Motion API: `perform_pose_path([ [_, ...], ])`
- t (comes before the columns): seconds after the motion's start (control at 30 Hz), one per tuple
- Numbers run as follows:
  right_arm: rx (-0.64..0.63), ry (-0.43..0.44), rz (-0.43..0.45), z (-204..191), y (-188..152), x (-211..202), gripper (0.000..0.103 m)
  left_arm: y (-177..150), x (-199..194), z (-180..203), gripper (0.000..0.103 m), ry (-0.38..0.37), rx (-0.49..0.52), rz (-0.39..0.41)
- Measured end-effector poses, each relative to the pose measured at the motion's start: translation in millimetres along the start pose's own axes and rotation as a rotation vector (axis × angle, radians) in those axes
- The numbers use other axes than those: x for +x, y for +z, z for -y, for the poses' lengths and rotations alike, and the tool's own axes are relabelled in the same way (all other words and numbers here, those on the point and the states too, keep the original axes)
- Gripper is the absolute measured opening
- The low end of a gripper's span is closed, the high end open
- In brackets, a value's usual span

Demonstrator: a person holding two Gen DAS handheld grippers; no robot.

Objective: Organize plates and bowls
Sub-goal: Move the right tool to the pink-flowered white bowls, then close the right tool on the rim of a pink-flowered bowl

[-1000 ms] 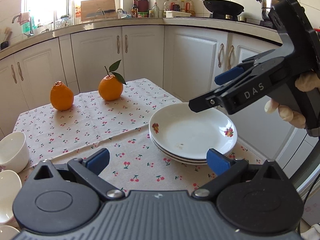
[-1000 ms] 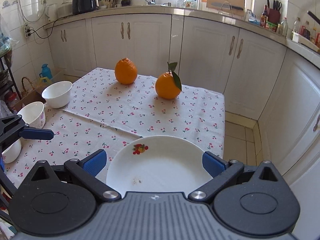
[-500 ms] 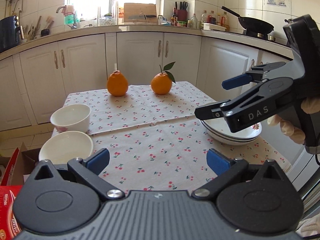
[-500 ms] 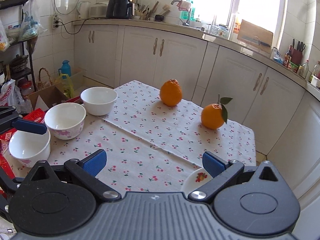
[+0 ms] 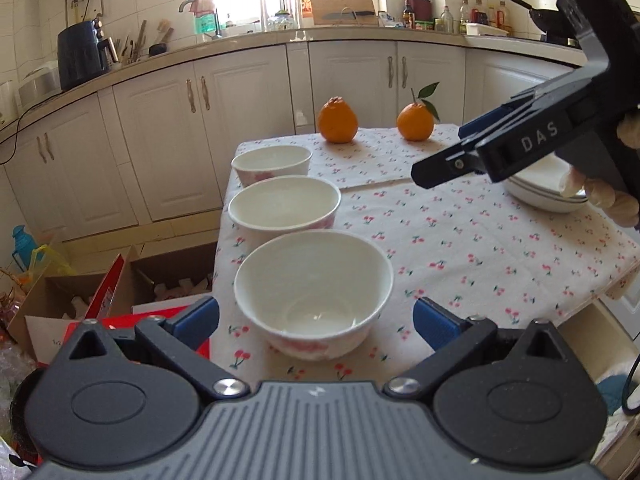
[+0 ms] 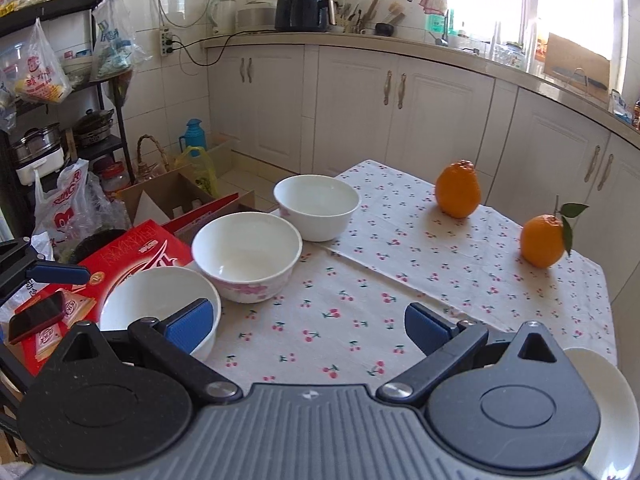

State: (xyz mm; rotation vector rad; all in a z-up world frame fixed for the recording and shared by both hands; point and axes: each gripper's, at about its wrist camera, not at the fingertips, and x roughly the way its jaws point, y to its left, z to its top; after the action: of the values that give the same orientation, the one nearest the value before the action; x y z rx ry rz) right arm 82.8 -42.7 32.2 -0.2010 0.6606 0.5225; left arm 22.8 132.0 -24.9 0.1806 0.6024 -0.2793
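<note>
Left gripper (image 5: pixel 316 316) gaping wide, framing near bowl (image 5: pixel 314 292); right gripper (image 6: pixel 308 326) wide, holding nothing. Risk: bowl sitting near bench (image 5: pixel 500 248) edge, tipping off if nudged.

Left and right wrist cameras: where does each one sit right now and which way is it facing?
Left wrist: rides the open left gripper, looking along the row of three bowls, nearest bowl between its fingers; the right gripper and a gloved hand show above the plates.
Right wrist: rides the open right gripper, looking across the tablecloth toward the bowls; the left gripper's fingertip shows at left.
Both see: the bowls and two oranges.
</note>
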Motion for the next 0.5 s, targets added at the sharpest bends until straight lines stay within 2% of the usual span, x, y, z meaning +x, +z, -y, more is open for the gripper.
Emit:
perform_pose_path([
  [0.13, -0.012, 0.064, -0.018, -17.5, 1.5, 12.3, 0.103, -12.8, 9.3, -9.6, 0.102, 0.001, 0.001, -0.023],
  [0.5, -0.015, 0.181, -0.107, -41.1, 1.3, 51.2, 0.100, -17.0, 34.6, -15.2, 0.102, -0.070, 0.032, -0.038],
])
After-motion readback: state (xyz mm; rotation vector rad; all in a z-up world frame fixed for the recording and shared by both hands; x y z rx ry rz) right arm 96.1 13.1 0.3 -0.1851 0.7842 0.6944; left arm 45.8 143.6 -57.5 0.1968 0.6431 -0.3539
